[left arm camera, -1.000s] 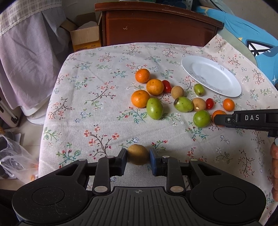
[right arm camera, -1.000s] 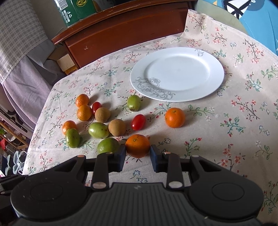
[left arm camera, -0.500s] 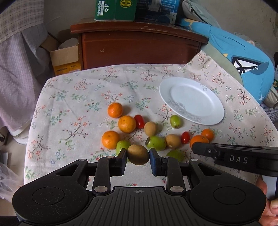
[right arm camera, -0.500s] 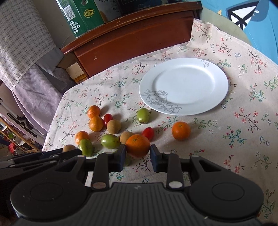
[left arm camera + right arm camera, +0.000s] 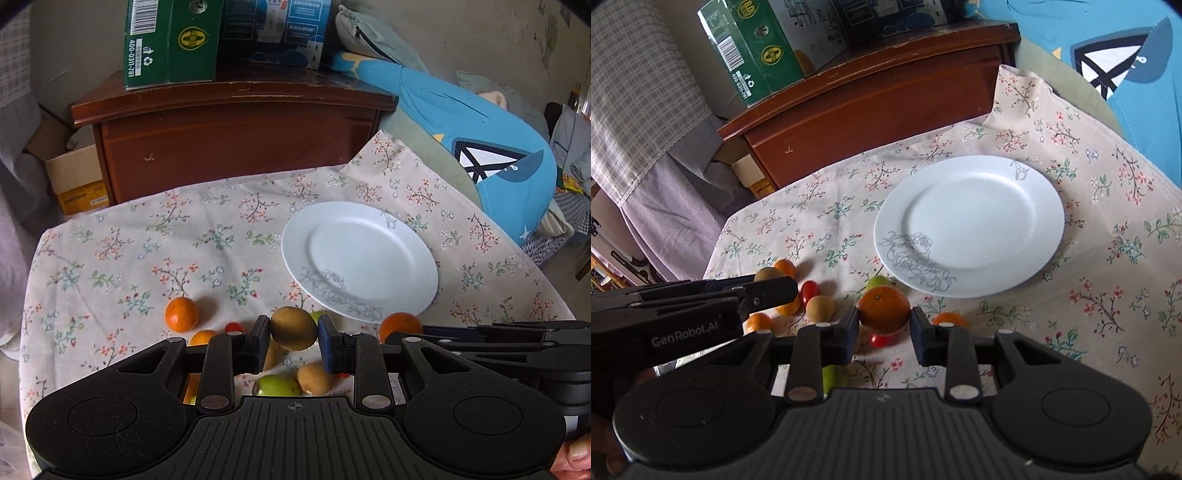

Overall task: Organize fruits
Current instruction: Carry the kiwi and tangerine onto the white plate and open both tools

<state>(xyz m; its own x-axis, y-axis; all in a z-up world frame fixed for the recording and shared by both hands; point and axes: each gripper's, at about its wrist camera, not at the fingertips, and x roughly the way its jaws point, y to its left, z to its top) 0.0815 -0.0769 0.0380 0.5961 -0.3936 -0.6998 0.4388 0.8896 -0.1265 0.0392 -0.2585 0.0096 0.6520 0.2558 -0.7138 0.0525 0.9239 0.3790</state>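
Observation:
My left gripper (image 5: pixel 293 334) is shut on a brown kiwi (image 5: pixel 293 328), lifted above the floral tablecloth (image 5: pixel 147 251). My right gripper (image 5: pixel 884 319) is shut on an orange (image 5: pixel 884 309), also held off the cloth. A white plate (image 5: pixel 360 262) (image 5: pixel 971 225) lies bare ahead and right of both. Under the grippers sit loose fruits: a small orange (image 5: pixel 181 314), a green fruit (image 5: pixel 277 386), another kiwi (image 5: pixel 314 376), a cherry tomato (image 5: pixel 809 290) and a tan fruit (image 5: pixel 820 308). In the right wrist view the left gripper (image 5: pixel 764 291) comes in from the left; the right one shows at the left view's right edge.
A dark wooden cabinet (image 5: pixel 236 125) stands behind the table's far edge, with a green carton (image 5: pixel 170 40) on top. A blue cushion (image 5: pixel 480 147) lies to the right and a cardboard box (image 5: pixel 74 181) to the left. The cloth hangs off the table's left edge.
Both grippers rose with their fruit and moved toward the plate, the left one farther; the kiwi left the cloth. The fruit pile now lies beneath the grippers. The grips are unchanged.

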